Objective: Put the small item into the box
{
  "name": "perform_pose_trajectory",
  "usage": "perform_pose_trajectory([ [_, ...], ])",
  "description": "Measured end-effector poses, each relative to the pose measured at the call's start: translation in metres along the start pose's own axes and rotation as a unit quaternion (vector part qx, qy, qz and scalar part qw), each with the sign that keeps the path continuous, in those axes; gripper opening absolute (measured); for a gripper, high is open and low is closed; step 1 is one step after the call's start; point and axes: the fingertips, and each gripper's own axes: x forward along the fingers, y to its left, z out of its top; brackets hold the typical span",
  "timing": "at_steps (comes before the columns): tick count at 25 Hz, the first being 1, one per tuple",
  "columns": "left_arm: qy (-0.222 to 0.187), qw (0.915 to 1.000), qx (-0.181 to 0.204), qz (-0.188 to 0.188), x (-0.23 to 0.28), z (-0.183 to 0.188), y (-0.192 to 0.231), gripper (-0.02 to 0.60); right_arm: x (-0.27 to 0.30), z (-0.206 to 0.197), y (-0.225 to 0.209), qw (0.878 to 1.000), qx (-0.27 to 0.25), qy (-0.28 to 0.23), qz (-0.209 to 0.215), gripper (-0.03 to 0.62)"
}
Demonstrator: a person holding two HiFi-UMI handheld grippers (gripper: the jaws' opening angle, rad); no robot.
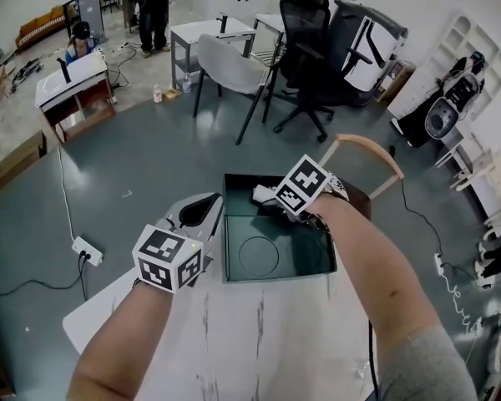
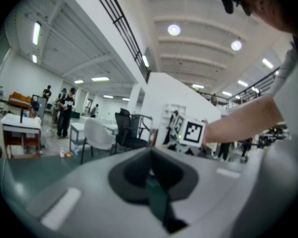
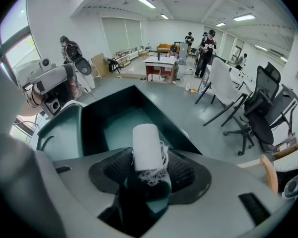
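Observation:
The small item is a white roll with a frayed end. It stands between the jaws of my right gripper, whose ribbed pads sit close against its two sides. The roll hangs over the inside of the dark green box. In the head view the right gripper reaches over the back of the box, with the roll at its tip. My left gripper rests at the box's left wall. Its jaws stand together with nothing between them.
The box sits at the far edge of a white table. A wooden chair stands just behind the box on the right. A power strip lies on the floor to the left. Further back are office chairs, desks and people.

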Motion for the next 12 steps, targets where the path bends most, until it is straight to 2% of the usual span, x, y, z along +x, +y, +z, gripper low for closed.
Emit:
perform_pose_trajectory([
  [4,-0.001,1.0000,0.000,-0.002,0.000,0.001,0.000,0.005,-0.004,0.007,-0.001,1.000,0.007,-0.018,0.000,0.243],
  [12,0.001,1.0000,0.000,0.000,0.001,0.006,-0.002,0.006,-0.023,0.015,-0.003,0.998,0.021,-0.051,-0.007,0.245],
])
